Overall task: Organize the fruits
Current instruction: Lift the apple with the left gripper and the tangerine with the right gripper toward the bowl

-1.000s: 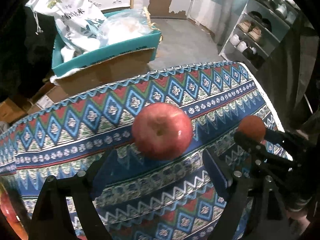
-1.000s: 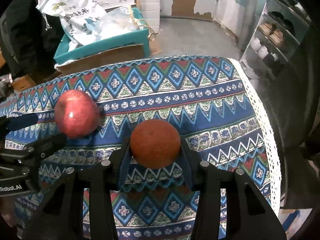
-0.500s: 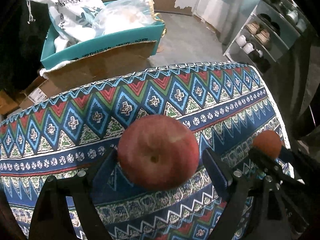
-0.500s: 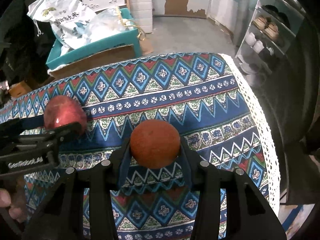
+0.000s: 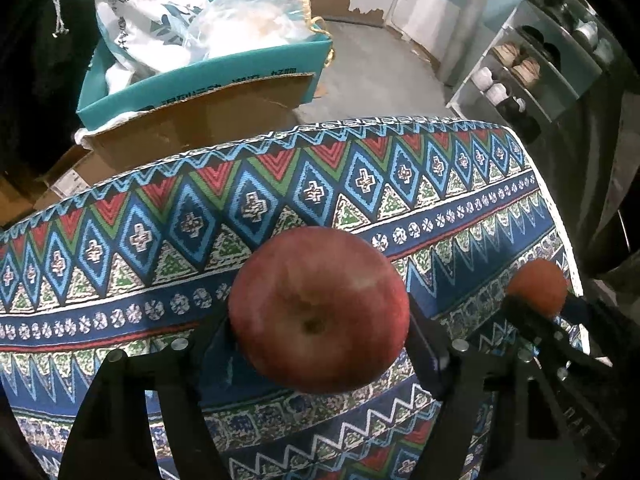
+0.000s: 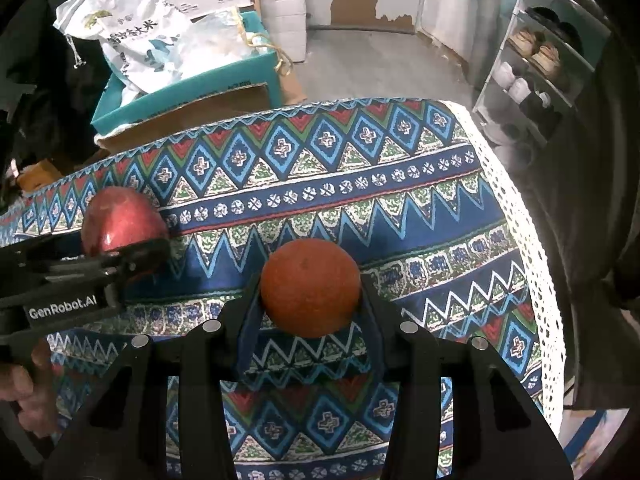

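My left gripper (image 5: 320, 332) is shut on a red apple (image 5: 319, 309), held above the patterned tablecloth (image 5: 280, 200). My right gripper (image 6: 310, 300) is shut on an orange (image 6: 310, 287), also held above the cloth (image 6: 360, 192). In the left wrist view the orange (image 5: 538, 286) and the right gripper show at the right edge. In the right wrist view the apple (image 6: 120, 222) and the left gripper's black body show at the left.
Beyond the table's far edge stands a teal cardboard box (image 5: 208, 76) with white bags (image 5: 148, 12) in it. A shoe rack (image 5: 548, 60) stands at the right. The cloth's white lace edge (image 6: 532, 248) hangs at the table's right side.
The left gripper's jaws have closed onto the apple, which was loose between them a second ago. The right gripper keeps its hold on the orange and has barely moved.
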`<state>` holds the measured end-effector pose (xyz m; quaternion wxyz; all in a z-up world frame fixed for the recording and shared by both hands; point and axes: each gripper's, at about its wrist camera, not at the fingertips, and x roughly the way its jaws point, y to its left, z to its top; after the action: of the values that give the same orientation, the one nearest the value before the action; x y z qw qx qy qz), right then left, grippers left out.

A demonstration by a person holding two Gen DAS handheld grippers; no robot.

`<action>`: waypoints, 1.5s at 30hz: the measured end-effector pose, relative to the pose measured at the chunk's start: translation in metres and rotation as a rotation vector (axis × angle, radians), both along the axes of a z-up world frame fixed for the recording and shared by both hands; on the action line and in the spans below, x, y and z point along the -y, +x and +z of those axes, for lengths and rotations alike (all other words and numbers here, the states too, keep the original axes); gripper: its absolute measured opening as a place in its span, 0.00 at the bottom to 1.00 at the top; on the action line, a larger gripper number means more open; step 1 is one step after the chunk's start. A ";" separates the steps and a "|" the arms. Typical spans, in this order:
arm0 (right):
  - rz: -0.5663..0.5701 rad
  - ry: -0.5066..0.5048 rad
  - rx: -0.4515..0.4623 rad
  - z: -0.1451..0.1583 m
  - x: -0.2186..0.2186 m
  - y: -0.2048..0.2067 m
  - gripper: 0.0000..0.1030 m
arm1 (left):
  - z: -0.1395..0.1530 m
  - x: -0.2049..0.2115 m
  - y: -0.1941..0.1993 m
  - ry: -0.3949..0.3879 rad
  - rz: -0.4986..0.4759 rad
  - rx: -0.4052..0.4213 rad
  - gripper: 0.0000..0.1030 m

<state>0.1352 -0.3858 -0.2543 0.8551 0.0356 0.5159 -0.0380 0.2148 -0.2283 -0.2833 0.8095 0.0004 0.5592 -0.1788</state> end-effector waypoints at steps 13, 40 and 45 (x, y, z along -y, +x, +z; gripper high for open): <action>0.044 -0.003 0.047 0.024 -0.023 -0.008 0.43 | 0.050 -0.024 -0.039 0.044 -0.040 0.140 0.75; 0.222 -0.007 0.218 0.117 -0.115 -0.048 0.43 | 0.132 -0.133 -0.116 0.061 0.016 0.262 0.75; 0.262 0.007 0.240 0.129 -0.134 -0.054 0.43 | 0.144 -0.154 -0.129 0.071 0.038 0.293 0.75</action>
<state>0.0809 -0.2515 -0.1258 0.9081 -0.0248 0.4103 0.0798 0.0862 -0.0746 -0.1390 0.8852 0.0446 0.4409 -0.1418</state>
